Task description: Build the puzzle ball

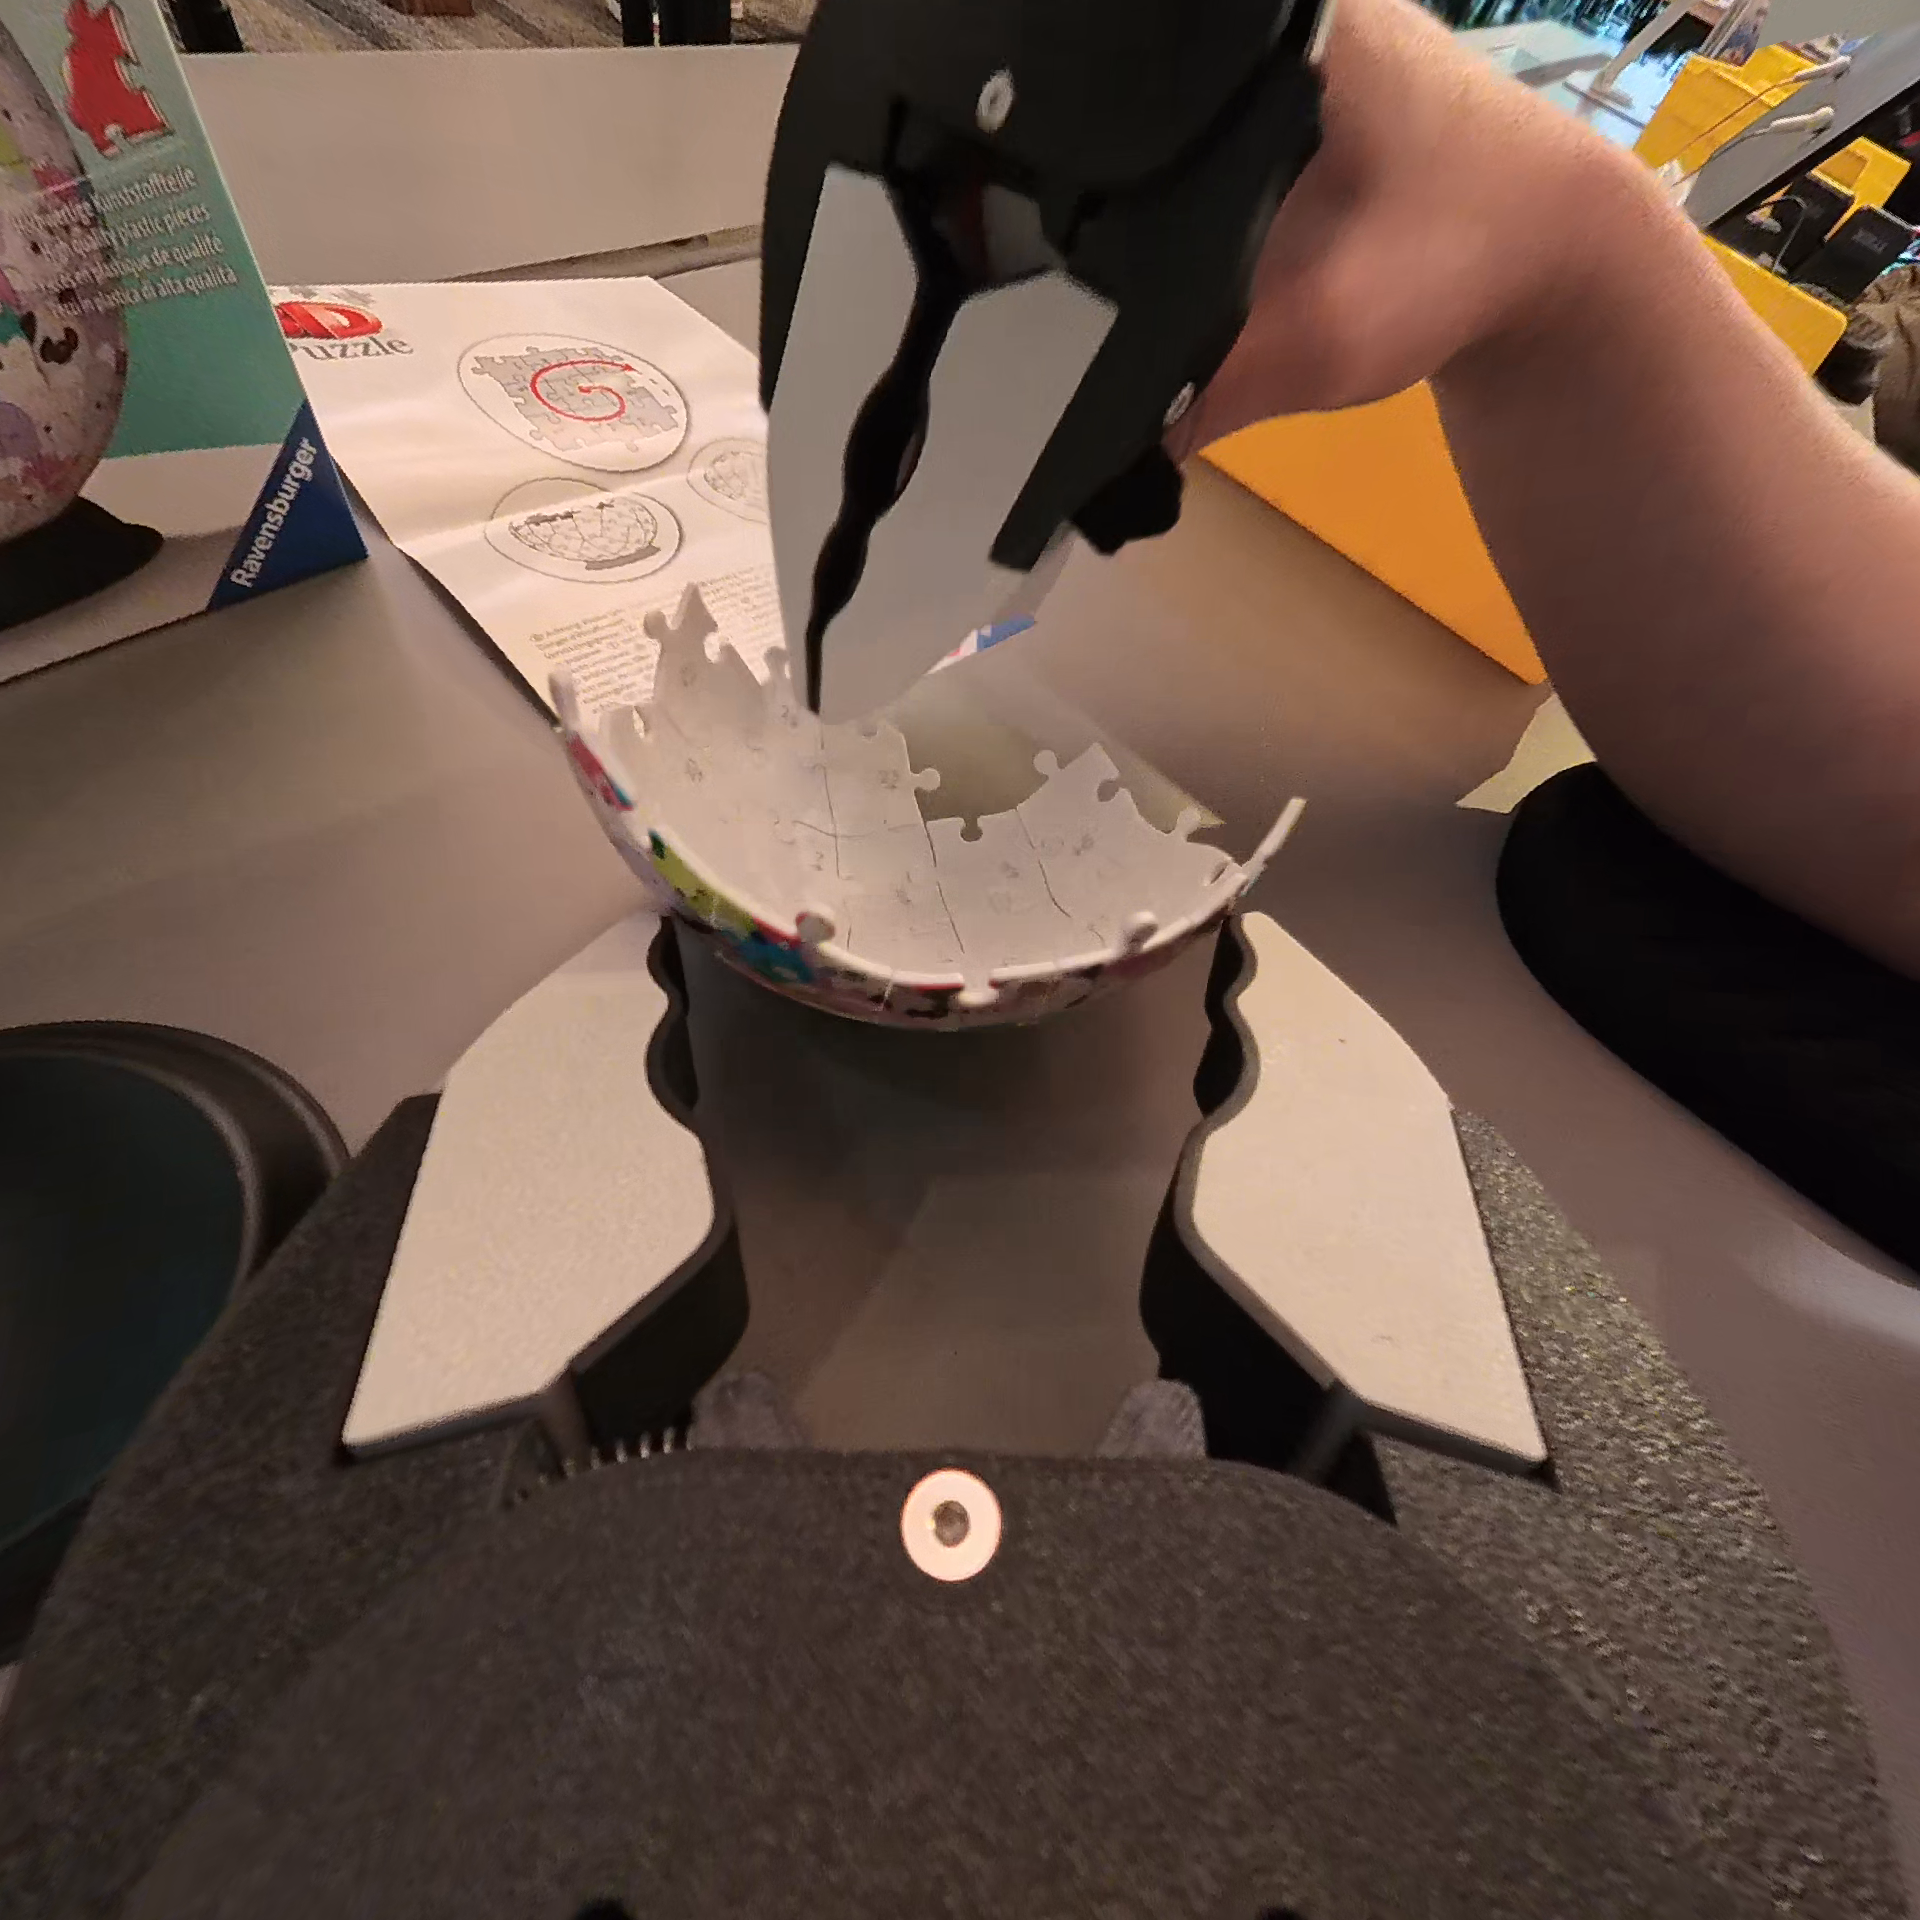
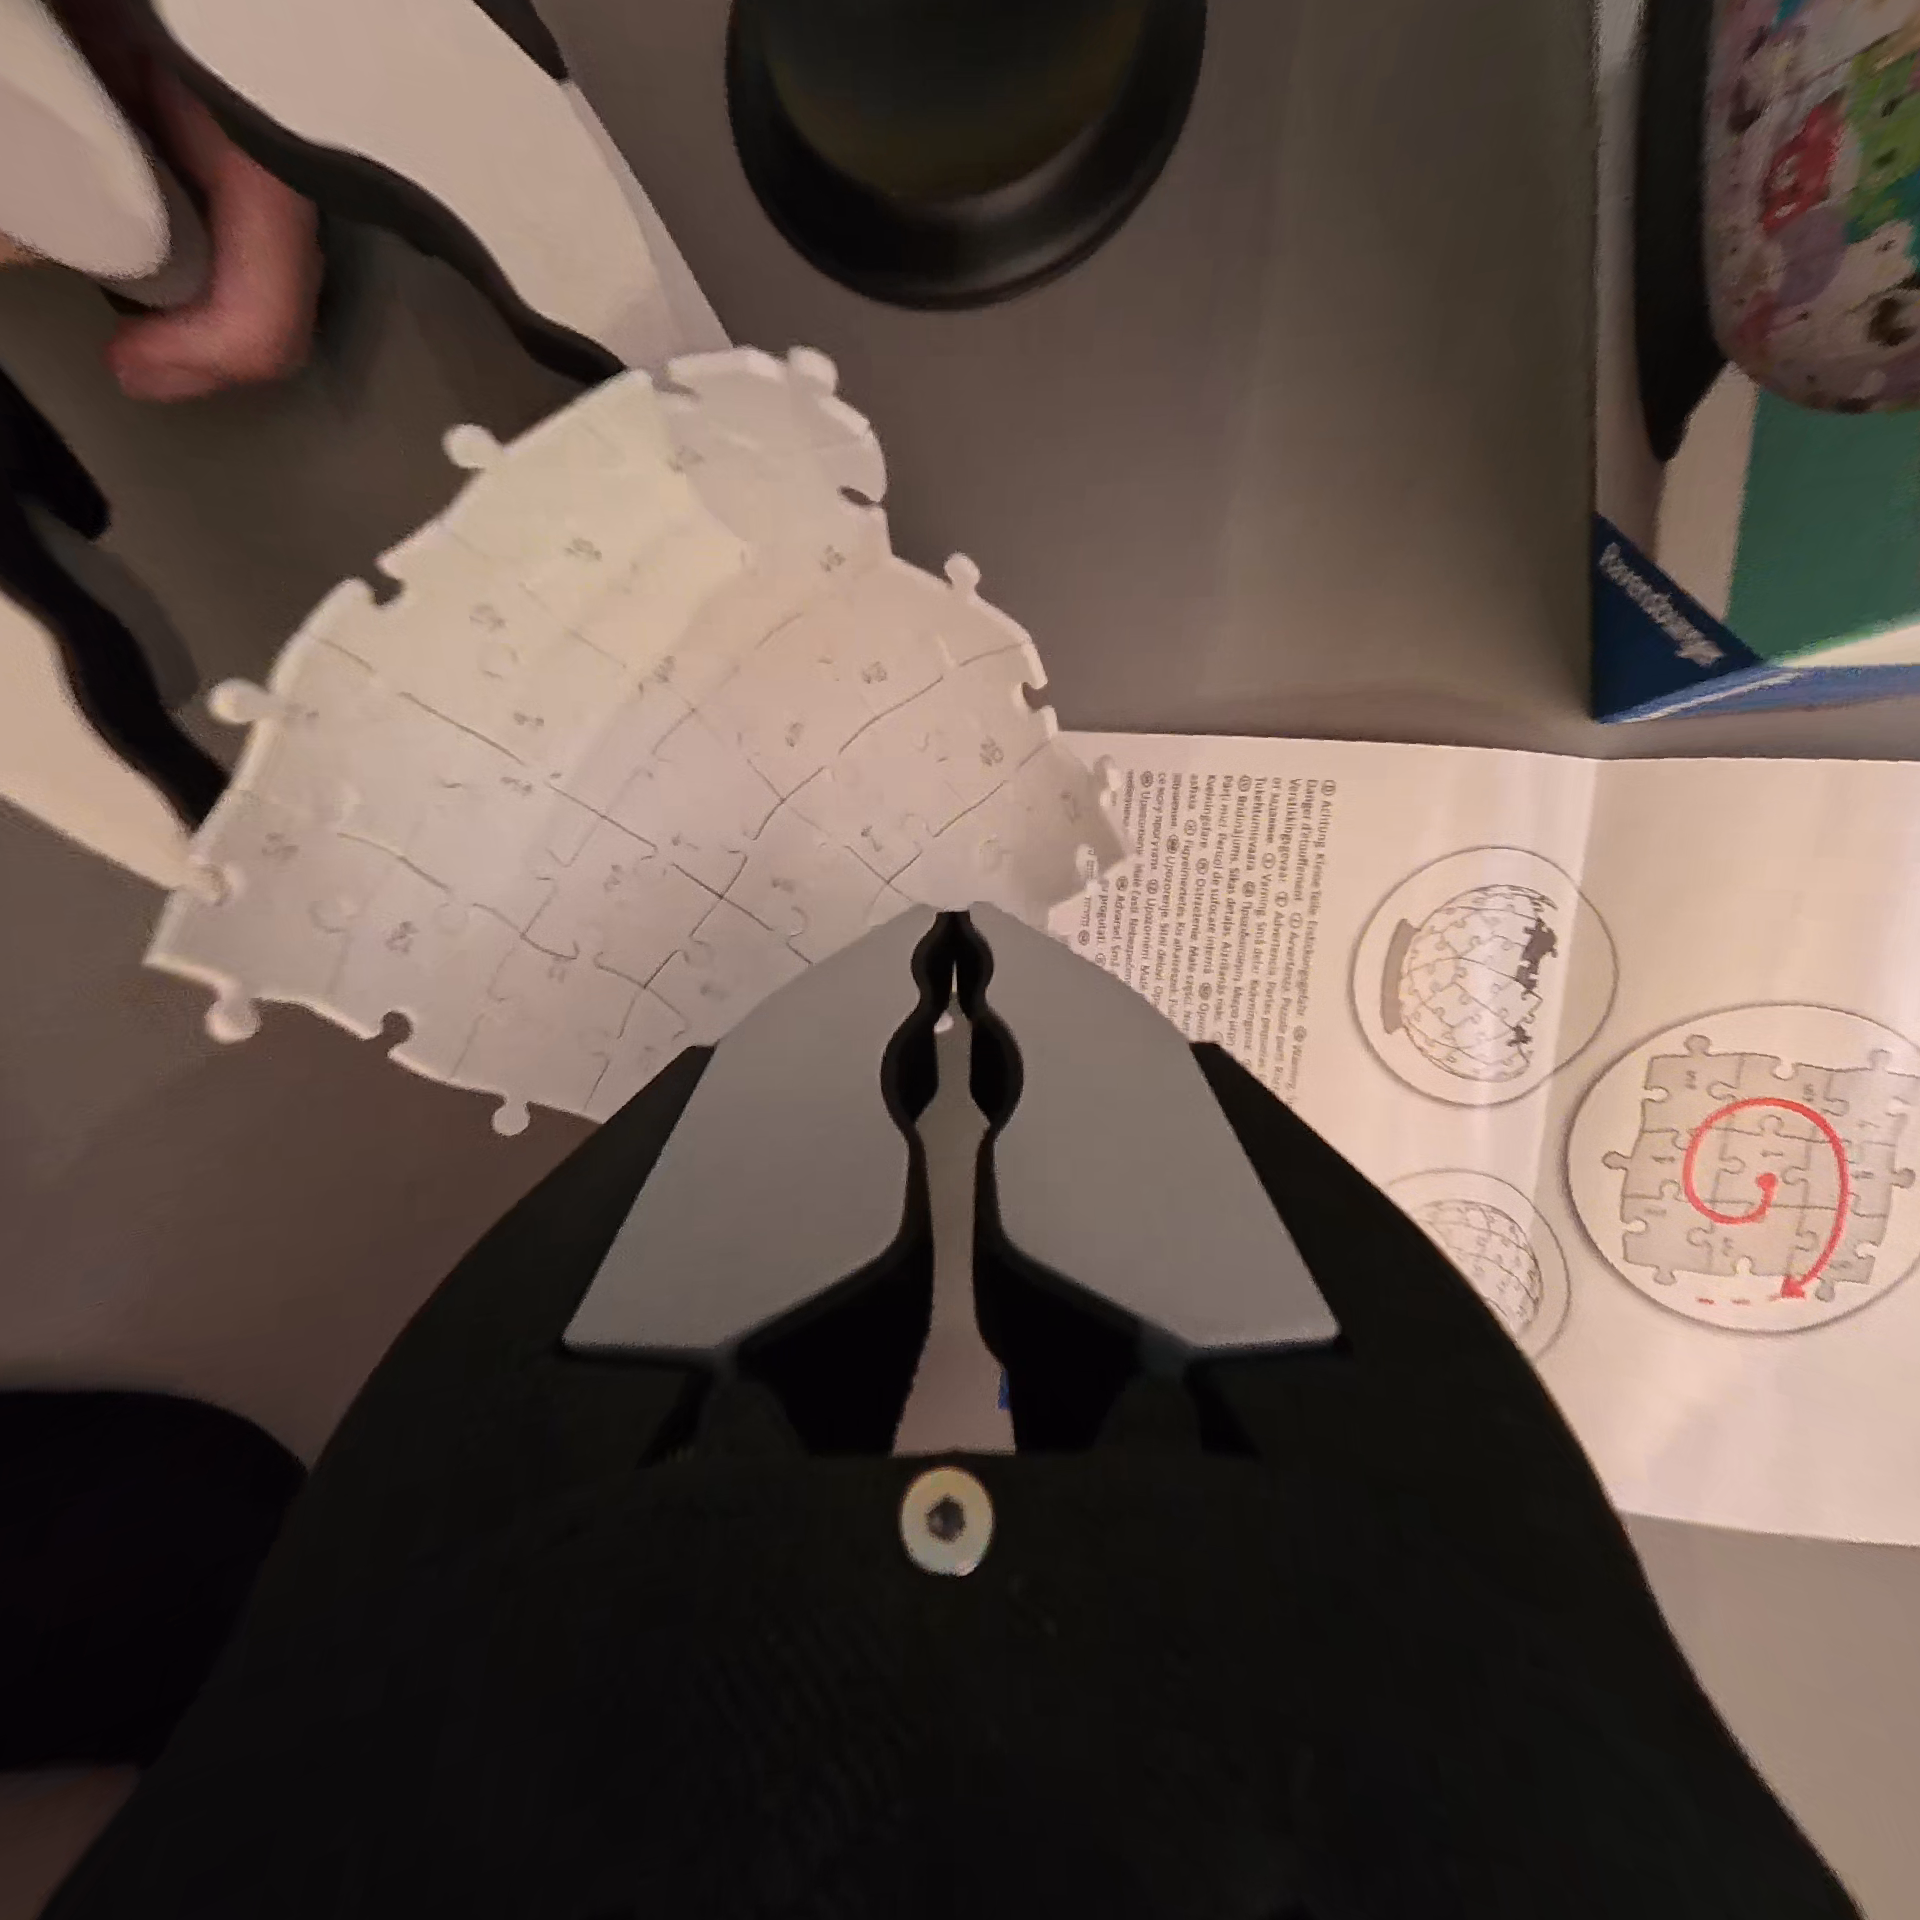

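The partly built puzzle ball (image 1: 935,862) is a curved shell, white inside and coloured outside. My left gripper (image 1: 951,935) spans it, one fingertip (image 1: 665,956) touching each side, and holds it just above the grey table. In the right wrist view the shell (image 2: 582,790) is tilted between the left gripper's fingers (image 2: 114,665). My right gripper (image 1: 816,696) comes down from above, shut, with its tips at the shell's far rim. In its own view the right gripper (image 2: 951,925) touches the shell's edge; I cannot tell whether it pinches a piece.
The instruction sheet (image 1: 540,416) (image 2: 1558,1039) lies behind the shell. The puzzle box (image 1: 135,312) (image 2: 1766,416) stands at the far left. A dark bowl (image 1: 104,1247) (image 2: 966,145) sits near left. A yellow box (image 1: 1382,499), a black round object (image 1: 1714,987) and a person's forearm (image 1: 1558,416) are at right. Some 7 cm of space lies between my two pairs of fingers. The left tips stand about 8 cm off the dark bowl (image 1: 104,1247).
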`<move>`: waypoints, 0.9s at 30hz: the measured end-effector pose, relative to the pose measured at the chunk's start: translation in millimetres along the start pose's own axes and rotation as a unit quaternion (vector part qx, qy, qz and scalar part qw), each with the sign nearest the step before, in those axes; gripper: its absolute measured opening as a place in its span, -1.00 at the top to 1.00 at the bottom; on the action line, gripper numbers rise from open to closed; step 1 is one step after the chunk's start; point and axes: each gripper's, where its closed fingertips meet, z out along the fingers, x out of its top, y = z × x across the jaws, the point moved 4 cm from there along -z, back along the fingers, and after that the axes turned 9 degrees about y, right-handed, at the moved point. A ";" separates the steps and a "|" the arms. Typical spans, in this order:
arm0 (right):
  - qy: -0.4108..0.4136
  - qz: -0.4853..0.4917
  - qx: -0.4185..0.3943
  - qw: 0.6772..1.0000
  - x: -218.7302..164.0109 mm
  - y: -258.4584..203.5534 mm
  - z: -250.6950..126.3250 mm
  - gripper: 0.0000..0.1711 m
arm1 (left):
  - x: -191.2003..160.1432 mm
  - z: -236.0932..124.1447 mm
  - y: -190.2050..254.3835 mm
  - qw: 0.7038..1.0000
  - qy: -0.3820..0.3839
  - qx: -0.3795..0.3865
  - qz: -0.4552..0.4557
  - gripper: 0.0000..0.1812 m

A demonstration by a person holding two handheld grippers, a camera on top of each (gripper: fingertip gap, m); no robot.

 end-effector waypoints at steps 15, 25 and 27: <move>0.098 0.220 0.071 0.968 -10.4 17.0 -5.1 0.87 | -5.5 -6.3 -0.8 1.000 -0.013 0.000 -0.016 -0.06; 0.093 0.239 0.088 0.963 -15.1 17.8 1.1 0.94 | -6.6 -7.5 -0.6 1.000 -0.016 -0.002 -0.019 -0.06; 0.090 0.244 0.093 0.961 -15.9 17.3 1.9 0.93 | -6.4 -7.5 -0.7 1.000 -0.016 -0.002 -0.019 -0.06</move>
